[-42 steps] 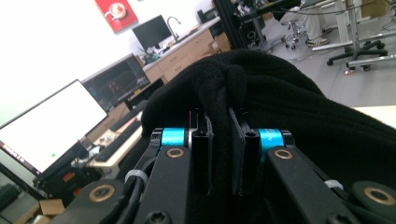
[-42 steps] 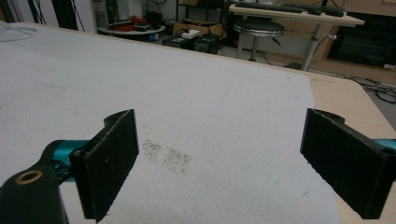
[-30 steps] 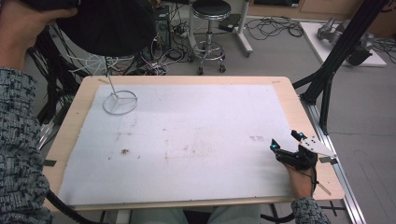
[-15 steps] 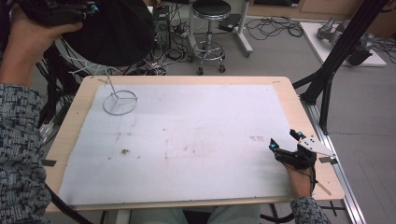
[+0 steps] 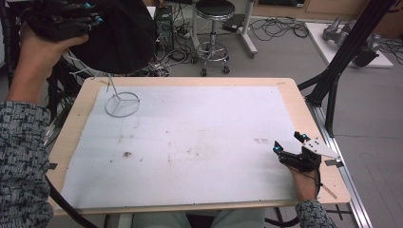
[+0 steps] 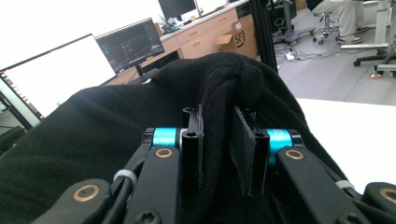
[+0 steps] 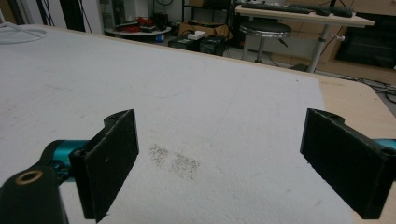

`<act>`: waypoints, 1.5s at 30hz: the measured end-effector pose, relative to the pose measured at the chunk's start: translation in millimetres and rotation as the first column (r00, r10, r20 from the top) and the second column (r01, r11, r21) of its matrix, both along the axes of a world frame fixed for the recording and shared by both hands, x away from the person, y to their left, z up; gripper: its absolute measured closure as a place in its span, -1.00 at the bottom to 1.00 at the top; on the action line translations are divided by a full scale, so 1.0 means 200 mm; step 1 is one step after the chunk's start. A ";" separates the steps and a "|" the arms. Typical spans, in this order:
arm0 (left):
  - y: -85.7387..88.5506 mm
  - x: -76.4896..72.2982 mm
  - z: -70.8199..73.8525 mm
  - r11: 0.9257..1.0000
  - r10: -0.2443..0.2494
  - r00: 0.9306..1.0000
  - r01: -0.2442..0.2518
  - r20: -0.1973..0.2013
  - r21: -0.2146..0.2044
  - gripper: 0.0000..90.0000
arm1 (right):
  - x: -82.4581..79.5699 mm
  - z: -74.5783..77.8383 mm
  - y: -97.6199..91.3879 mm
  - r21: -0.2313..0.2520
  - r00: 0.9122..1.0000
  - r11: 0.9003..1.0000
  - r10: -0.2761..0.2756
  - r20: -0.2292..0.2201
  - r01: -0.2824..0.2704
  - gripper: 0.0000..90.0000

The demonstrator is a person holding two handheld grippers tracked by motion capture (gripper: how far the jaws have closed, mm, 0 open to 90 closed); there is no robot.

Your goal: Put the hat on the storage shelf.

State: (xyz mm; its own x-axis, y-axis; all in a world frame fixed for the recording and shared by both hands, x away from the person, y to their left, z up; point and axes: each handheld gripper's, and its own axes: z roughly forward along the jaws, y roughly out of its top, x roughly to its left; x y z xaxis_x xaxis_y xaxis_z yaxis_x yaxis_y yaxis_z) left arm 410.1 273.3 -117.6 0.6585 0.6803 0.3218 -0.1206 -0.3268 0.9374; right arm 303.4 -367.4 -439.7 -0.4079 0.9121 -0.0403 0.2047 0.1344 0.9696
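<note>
While "SF" reads on a far cardboard box (image 6: 239, 38), your left gripper (image 6: 219, 140) pinches black cloth (image 6: 93, 135); your right gripper (image 7: 219, 163) rests spread wide at the table's (image 5: 199, 81) right edge.

Readable: the letters "SF" printed on a brown cardboard box (image 6: 239, 39) standing by the desk in the left gripper view. On the dark monitor (image 6: 130, 45) beside it, coloured graphics too small to read. Nothing legible elsewhere, on the table's white mat (image 5: 190, 142) or on the gear around it.
</note>
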 end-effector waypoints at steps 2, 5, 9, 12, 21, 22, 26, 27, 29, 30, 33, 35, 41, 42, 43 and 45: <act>0.00 0.00 -0.02 1.000 0.004 1.000 -0.004 -0.007 -0.007 0.64 | 0.00 0.00 0.00 -0.002 1.000 1.000 0.000 -0.001 0.000 -0.77; 0.00 0.00 -0.06 1.000 0.009 1.000 -0.009 -0.010 -0.022 0.63 | 0.00 0.00 0.00 -0.001 1.000 1.000 0.000 -0.003 0.000 -0.77; 0.01 0.00 -0.10 0.999 0.012 1.000 -0.013 -0.013 -0.037 0.61 | 0.00 0.00 0.00 -0.006 1.000 1.000 0.001 -0.004 -0.001 -0.77; 0.01 -0.01 -0.14 0.999 0.012 1.000 -0.013 -0.015 -0.049 0.59 | 0.00 0.00 0.00 -0.003 1.000 1.000 0.001 -0.009 -0.001 -0.77; 0.02 -0.02 -0.23 0.997 0.011 1.000 -0.011 0.003 -0.071 0.56 | 0.01 0.00 0.01 -0.001 1.000 1.000 0.003 -0.004 -0.003 -0.77; 0.02 -0.02 -0.24 0.997 0.011 1.000 -0.011 0.004 -0.075 0.55 | 0.01 0.00 0.01 -0.004 1.000 1.000 0.003 -0.006 -0.003 -0.77; 0.03 -0.02 -0.28 0.996 0.015 1.000 -0.015 0.004 -0.093 0.50 | 0.01 0.00 0.01 -0.007 1.000 1.000 0.003 -0.010 -0.003 -0.77; 0.04 -0.02 -0.28 0.995 0.016 1.000 -0.016 0.004 -0.095 0.48 | 0.01 0.00 0.01 -0.010 1.000 1.000 0.004 -0.010 -0.004 -0.77; 0.04 -0.03 -0.29 0.995 0.016 1.000 -0.015 0.013 -0.096 0.45 | 0.01 0.00 0.01 -0.006 1.000 1.000 0.003 -0.013 -0.003 -0.77; 0.04 -0.03 -0.29 0.995 0.015 1.000 -0.013 0.015 -0.095 0.44 | 0.01 0.00 0.01 -0.008 1.000 1.000 0.004 -0.011 -0.004 -0.77; 0.04 -0.04 -0.30 0.995 0.010 1.000 -0.007 0.024 -0.098 0.39 | 0.01 0.00 0.01 -0.007 1.000 1.000 0.002 -0.011 -0.002 -0.77; 0.04 -0.04 -0.31 0.995 0.006 1.000 -0.003 0.029 -0.101 0.37 | 0.01 0.00 0.01 -0.008 1.000 1.000 0.003 -0.010 -0.003 -0.77; 0.06 -0.06 -0.31 0.994 -0.004 0.999 0.008 0.031 -0.109 0.28 | 0.01 0.00 0.01 -0.005 1.000 1.000 0.004 -0.013 -0.005 -0.77; 0.06 -0.06 -0.32 0.994 -0.009 0.999 0.012 0.032 -0.111 0.27 | 0.01 0.00 0.01 -0.004 1.000 1.000 0.005 -0.013 -0.005 -0.77; 0.06 -0.07 -0.32 0.994 -0.010 0.999 0.014 0.035 -0.110 0.26 | 0.01 -0.01 0.01 -0.009 1.000 1.000 0.004 -0.012 -0.004 -0.77; 0.07 -0.07 -0.32 0.994 -0.011 0.999 0.015 0.036 -0.112 0.24 | 0.01 0.00 0.01 -0.009 1.000 1.000 0.005 -0.010 -0.005 -0.77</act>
State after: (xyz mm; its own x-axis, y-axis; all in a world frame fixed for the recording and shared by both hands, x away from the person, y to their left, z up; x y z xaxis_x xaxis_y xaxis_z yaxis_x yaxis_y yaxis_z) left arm 395.6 287.4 -181.4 0.6569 0.7049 0.2676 -0.1578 -0.2184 0.9630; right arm 305.7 -365.1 -440.7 -0.4129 0.9097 -0.0439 0.2139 0.1437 0.9662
